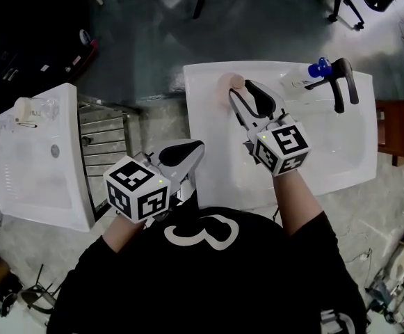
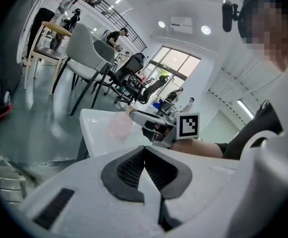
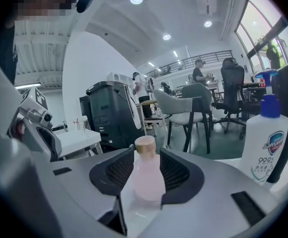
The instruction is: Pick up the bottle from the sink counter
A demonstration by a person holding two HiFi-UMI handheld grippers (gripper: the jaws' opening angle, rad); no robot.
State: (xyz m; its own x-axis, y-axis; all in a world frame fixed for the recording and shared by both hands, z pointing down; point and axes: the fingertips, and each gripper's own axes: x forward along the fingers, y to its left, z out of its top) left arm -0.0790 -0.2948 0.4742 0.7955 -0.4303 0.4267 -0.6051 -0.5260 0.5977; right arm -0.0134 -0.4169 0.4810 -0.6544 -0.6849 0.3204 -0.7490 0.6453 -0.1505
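Observation:
A small pale pink bottle (image 1: 237,81) with a tan cap stands upright at the back left of the white sink counter (image 1: 208,131). My right gripper (image 1: 242,89) reaches over the counter to it, jaws wide. In the right gripper view the bottle (image 3: 144,180) stands between the two dark pads of that gripper (image 3: 145,152), and I see no squeeze on it. My left gripper (image 1: 188,149) hangs lower, off the counter's left front corner, empty, its jaws together (image 2: 144,165). From the left gripper view the bottle (image 2: 119,125) is a pink blur beside the right gripper (image 2: 151,122).
A white pump bottle with a blue top (image 1: 307,75) and a black faucet (image 1: 342,83) stand at the counter's back right. The basin (image 1: 341,152) lies right of my right hand. A second white sink (image 1: 42,158) and a metal rack (image 1: 104,138) are at left. Chairs stand beyond.

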